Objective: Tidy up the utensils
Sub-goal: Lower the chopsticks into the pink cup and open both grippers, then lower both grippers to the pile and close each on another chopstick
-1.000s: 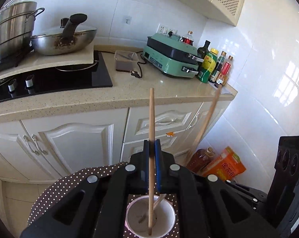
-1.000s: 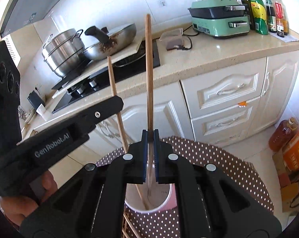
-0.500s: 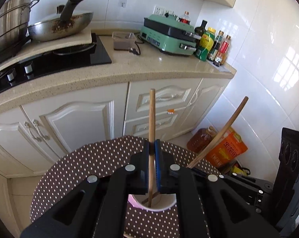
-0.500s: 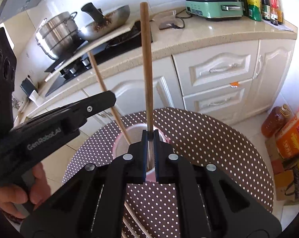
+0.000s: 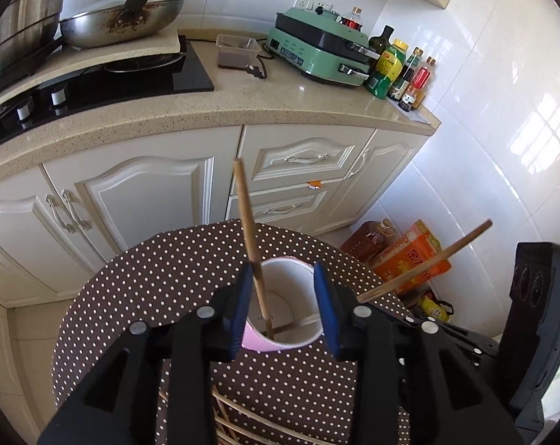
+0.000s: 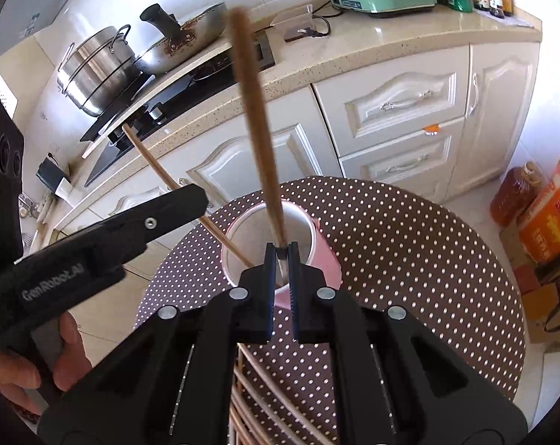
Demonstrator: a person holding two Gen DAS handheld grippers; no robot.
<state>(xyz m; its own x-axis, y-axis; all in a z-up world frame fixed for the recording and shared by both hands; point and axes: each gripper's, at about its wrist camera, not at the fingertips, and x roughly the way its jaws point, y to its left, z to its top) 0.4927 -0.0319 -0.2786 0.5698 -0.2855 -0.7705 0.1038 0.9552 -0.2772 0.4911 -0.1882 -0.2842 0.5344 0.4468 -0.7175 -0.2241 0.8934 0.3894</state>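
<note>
Left gripper: jaws have just been opening and stand apart; its chopstick is let go, lower end inside the pink cup, shaft leaning against the left blue pad, centre of the left wrist frame

Right gripper: clenched on a second chopstick, pinched low near its tip, which sits just over the cup mouth, frame centre

More chopsticks lie loose on the dotted table, bottom centre

Handling, judged: chopsticks light, stiff, thin, smooth, so they pivot easily in a narrow pinch. Grip near mid-length for control, low for dropping in. Cup looks light; a leaning stick could tip it
</note>
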